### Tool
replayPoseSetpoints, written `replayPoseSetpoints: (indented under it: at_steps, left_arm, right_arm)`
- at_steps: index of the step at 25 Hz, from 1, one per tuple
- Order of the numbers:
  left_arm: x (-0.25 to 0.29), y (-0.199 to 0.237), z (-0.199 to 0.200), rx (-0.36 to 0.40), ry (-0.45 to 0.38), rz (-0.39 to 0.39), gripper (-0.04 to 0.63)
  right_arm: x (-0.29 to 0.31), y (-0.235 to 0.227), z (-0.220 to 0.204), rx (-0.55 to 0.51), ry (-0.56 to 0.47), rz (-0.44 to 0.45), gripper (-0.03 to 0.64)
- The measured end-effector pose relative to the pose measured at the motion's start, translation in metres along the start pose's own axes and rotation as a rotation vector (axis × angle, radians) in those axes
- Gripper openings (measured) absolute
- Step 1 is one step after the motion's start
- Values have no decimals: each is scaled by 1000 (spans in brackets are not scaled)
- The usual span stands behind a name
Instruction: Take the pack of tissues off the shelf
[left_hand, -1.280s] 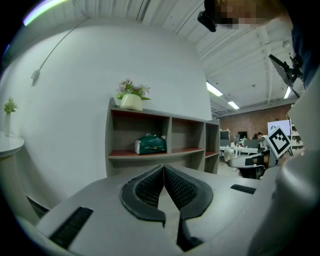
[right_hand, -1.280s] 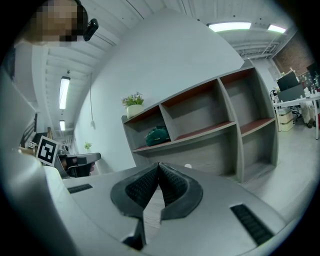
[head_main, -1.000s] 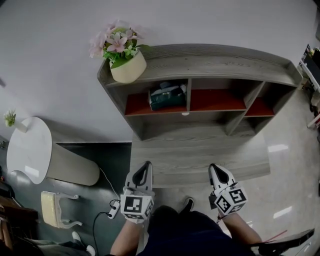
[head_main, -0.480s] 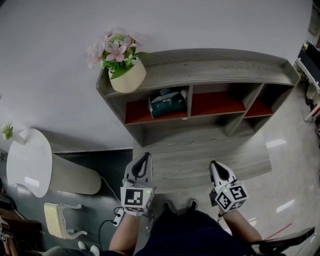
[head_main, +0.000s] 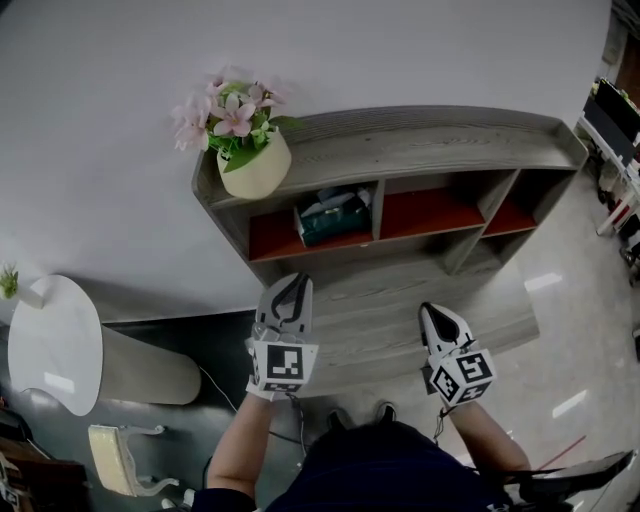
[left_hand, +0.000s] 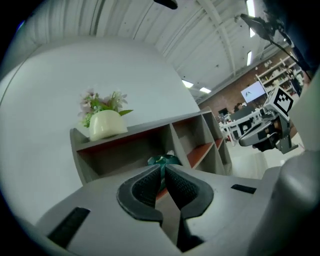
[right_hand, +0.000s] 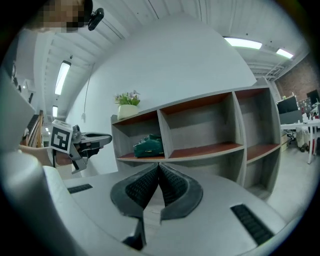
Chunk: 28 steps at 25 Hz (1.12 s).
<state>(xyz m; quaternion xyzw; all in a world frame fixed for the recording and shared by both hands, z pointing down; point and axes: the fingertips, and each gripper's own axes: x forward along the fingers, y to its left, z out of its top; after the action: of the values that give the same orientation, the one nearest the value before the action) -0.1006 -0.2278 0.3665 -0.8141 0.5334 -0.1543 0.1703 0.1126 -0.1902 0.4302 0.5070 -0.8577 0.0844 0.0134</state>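
Note:
The dark green pack of tissues (head_main: 335, 214) lies in the left red-floored compartment of the grey wooden shelf (head_main: 420, 140). My left gripper (head_main: 293, 284) is shut and empty, pointing at that compartment from a short way off. In the left gripper view the tissue pack (left_hand: 165, 160) peeks out just above the closed jaws of the left gripper (left_hand: 163, 172). My right gripper (head_main: 432, 312) hangs lower, also shut and empty. The right gripper view shows the tissue pack (right_hand: 148, 146) to the left of the right gripper (right_hand: 159, 172).
A cream pot of pink flowers (head_main: 252, 160) stands on the shelf's top at its left end. The middle (head_main: 428, 212) and right compartments hold nothing. A round white table (head_main: 55, 345) and a pale chair (head_main: 115, 458) stand at the left. A cable (head_main: 215, 385) lies on the floor.
My left gripper has moved forward and up toward the shelf's left compartment. The right gripper has stayed about where it was. The view has shifted slightly.

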Motion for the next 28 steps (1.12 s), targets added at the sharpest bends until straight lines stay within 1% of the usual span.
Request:
replayPoseSetpoints:
  at_steps: [3, 7, 12, 15, 19, 21, 24, 28]
  left_arm:
    - [21, 4, -1, 75, 22, -16, 39]
    - [49, 2, 2, 202, 57, -52, 103]
    - [75, -2, 8, 351, 94, -105, 135]
    - [85, 0, 5, 433, 126, -137, 154]
    - [105, -2, -11, 496, 203, -180, 195]
    - [116, -4, -17, 515, 235, -200, 210]
    - [133, -8, -25, 519, 269, -226, 215]
    - [145, -17, -40, 591, 301, -241, 215]
  right_arm:
    - [12, 2, 5, -50, 6, 5, 11]
    - [30, 3, 17, -136, 23, 8, 11]
    - [49, 8, 37, -292, 38, 11, 11]
    - [56, 7, 39, -359, 73, 13, 12]
    - [72, 9, 36, -428, 138, 26, 12]
    - [81, 11, 34, -447, 153, 36, 12]
    - [89, 19, 32, -438, 143, 53, 12]
    - [89, 35, 14, -411, 157, 89, 12]
